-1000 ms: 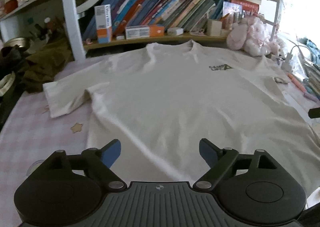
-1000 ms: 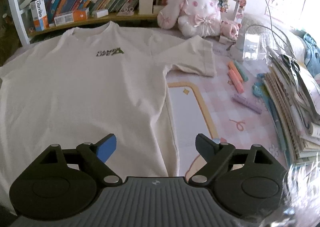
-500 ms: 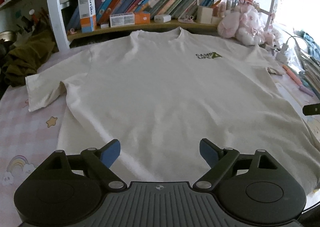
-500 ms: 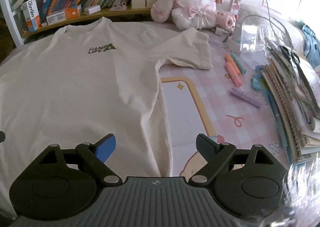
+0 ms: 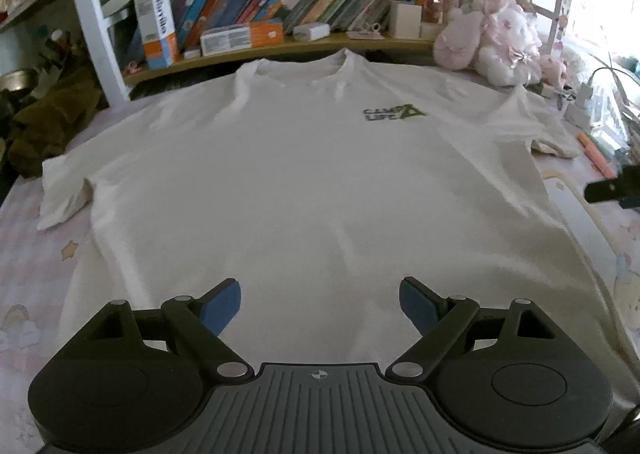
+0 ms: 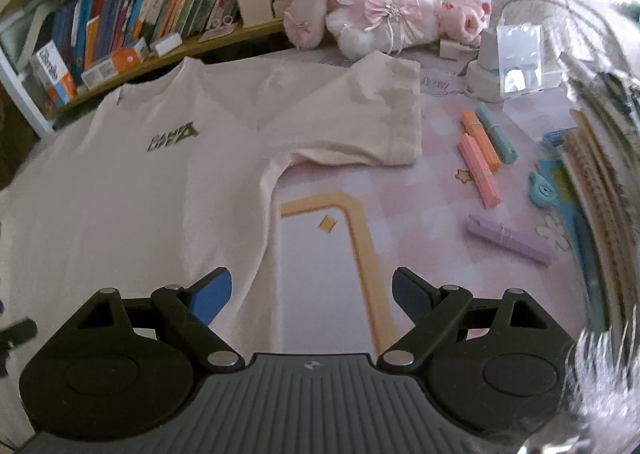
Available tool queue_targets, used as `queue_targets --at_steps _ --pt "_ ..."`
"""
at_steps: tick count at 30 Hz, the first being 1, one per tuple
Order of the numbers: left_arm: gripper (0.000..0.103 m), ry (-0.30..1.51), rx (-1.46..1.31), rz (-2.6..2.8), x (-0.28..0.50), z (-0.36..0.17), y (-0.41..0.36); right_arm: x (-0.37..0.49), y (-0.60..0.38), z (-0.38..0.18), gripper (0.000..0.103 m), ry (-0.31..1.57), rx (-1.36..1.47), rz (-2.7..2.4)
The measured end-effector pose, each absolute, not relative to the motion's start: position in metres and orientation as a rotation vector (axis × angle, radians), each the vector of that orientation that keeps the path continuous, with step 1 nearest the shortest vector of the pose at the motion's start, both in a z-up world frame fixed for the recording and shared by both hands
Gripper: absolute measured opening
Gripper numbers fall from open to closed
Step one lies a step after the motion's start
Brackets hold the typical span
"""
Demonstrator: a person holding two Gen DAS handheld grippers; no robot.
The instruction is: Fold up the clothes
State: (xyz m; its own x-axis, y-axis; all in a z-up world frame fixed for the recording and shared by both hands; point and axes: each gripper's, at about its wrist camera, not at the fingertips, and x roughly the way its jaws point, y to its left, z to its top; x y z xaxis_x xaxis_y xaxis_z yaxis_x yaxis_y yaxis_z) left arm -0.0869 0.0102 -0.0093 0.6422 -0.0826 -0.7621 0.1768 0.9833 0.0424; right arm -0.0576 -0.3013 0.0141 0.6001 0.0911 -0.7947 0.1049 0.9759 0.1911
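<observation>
The white T-shirt point(image 5: 304, 190) lies flat on the table, collar at 12 o'clock, between the wide, empty left hand-held gripper point(image 5: 320, 304) over its hem and the equally wide, empty right hand-held gripper point(image 6: 311, 294) over its side seam.

Your left hand-held gripper point(image 5: 320, 304) has a grey ribbed body with a small crosshair mark at its top middle. Either side of that sit two black rounded housings, each with a shallow round disc. Black linkage arms with silver screws run forward from these to two blue fingertips point(image 5: 221, 306). Your right hand-held gripper point(image 6: 311, 296) is built the same: grey ribbed centre, black housings, silver screws, blue fingertips point(image 6: 211, 296).
</observation>
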Motion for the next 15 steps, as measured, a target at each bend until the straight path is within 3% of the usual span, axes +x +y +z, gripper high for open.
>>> queue_targets --at_steps 4,8,15 --pt "0.089 0.855 0.136 -0.129 -0.087 -0.010 -0.013 -0.033 -0.327 0.012 0.083 0.935 0.288 0.040" --pt "0.089 0.887 0.129 -0.102 -0.085 -0.015 -0.027 -0.006 -0.347 0.009 0.070 0.920 0.294 0.067" --pt "0.089 0.934 0.087 -0.059 -0.077 -0.021 -0.038 0.033 -0.373 0.003 0.063 0.903 0.292 0.066"
